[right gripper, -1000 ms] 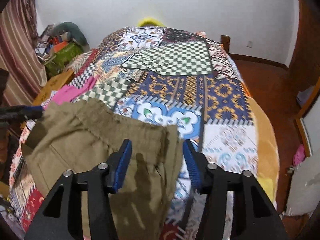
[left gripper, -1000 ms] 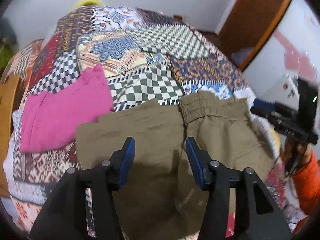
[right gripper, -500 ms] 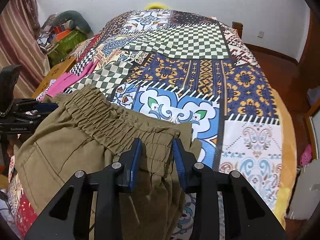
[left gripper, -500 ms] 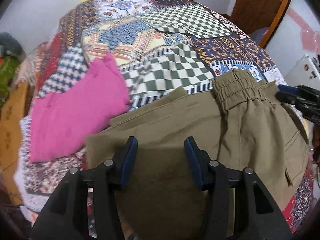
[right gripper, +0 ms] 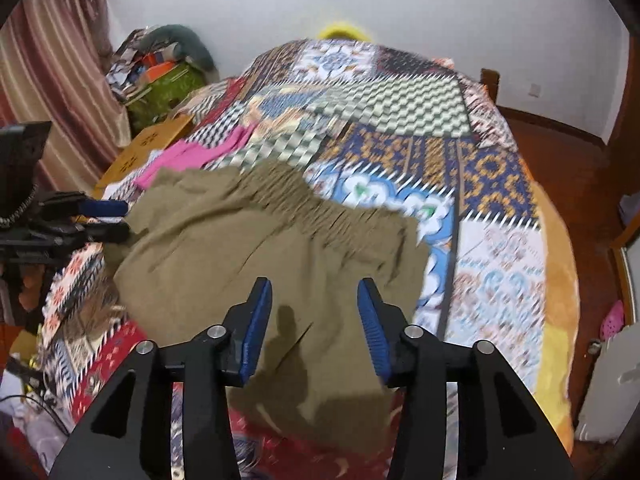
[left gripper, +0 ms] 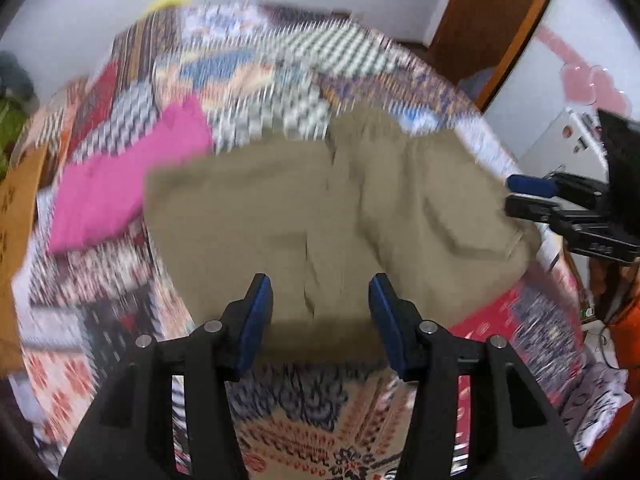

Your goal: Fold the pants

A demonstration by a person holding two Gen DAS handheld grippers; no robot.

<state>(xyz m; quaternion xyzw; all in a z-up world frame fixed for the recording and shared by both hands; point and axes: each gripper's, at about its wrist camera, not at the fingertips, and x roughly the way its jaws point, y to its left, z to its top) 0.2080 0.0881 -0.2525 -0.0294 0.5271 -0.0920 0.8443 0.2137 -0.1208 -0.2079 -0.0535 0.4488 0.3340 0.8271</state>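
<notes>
Left gripper (left gripper: 320, 312): jaws spread wide, nothing between the pads, poised above the near edge of the olive pants (left gripper: 320, 216). Right gripper (right gripper: 316, 320): likewise wide apart and empty, poised over the same garment near its hem end; contact with the cloth not evident in either view.

Pants located on the patchwork bedspread (right gripper: 500, 248), at its near end, elastic waistband (right gripper: 304, 200) toward the far side. Lying doubled into a compact, roughly square bundle, wrinkled along the right edge. Judged well advanced: at least one fold in place. Remaining, by estimate: one more fold or a smoothing pass, then release.

Pink garment (left gripper: 128, 184) lying on the bedspread just beside the pants, left of them. Left view blurred; finer detail not determinable.
</notes>
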